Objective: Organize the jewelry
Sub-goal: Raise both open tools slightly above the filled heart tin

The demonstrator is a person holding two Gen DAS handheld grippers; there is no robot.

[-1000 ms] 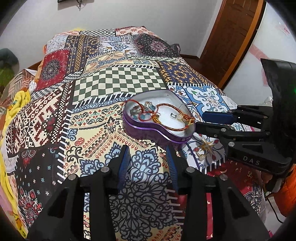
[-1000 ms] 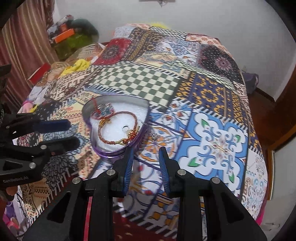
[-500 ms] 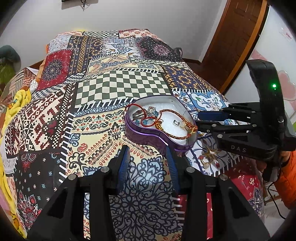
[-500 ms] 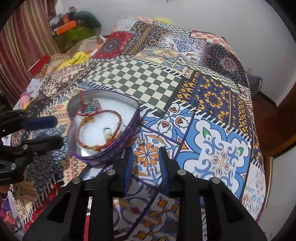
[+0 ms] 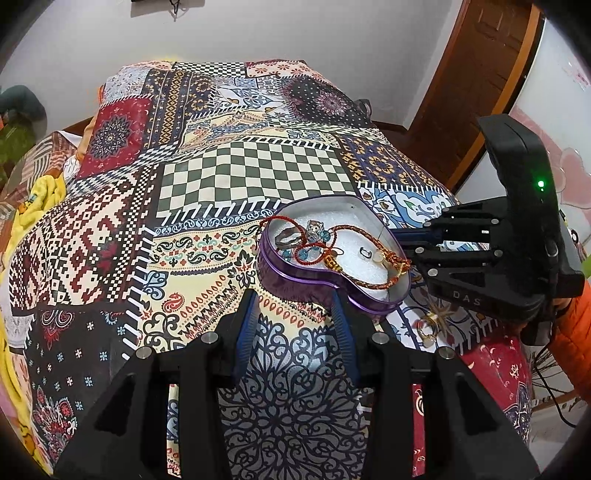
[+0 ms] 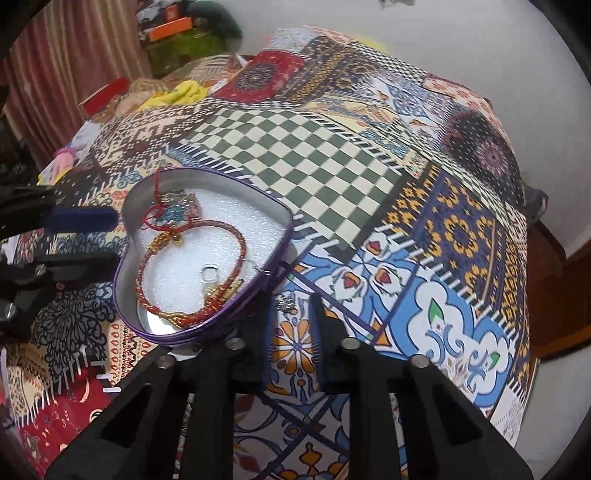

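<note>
Your left gripper (image 5: 293,310) has its fingers spread with nothing between them, just short of the heart-shaped purple tin (image 5: 306,282), and your right gripper (image 6: 291,321) is likewise parted and empty beside the tin's other side. A small silver charm (image 6: 285,303) lies on the patchwork bedspread (image 6: 317,155) just ahead of the right fingertips. Inside the tin, a red-and-gold braided bracelet (image 6: 192,266), a ring (image 5: 289,236) and blue beads rest on white foam.

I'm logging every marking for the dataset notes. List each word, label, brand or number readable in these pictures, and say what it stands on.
"DAS" – pale letters on the black body of the right gripper, seen in the left wrist view.
Orange box on the far shelf, right wrist view: any print is too blurred to read.
Nothing readable on the heart-shaped tin, the bedspread or the left gripper.
</note>
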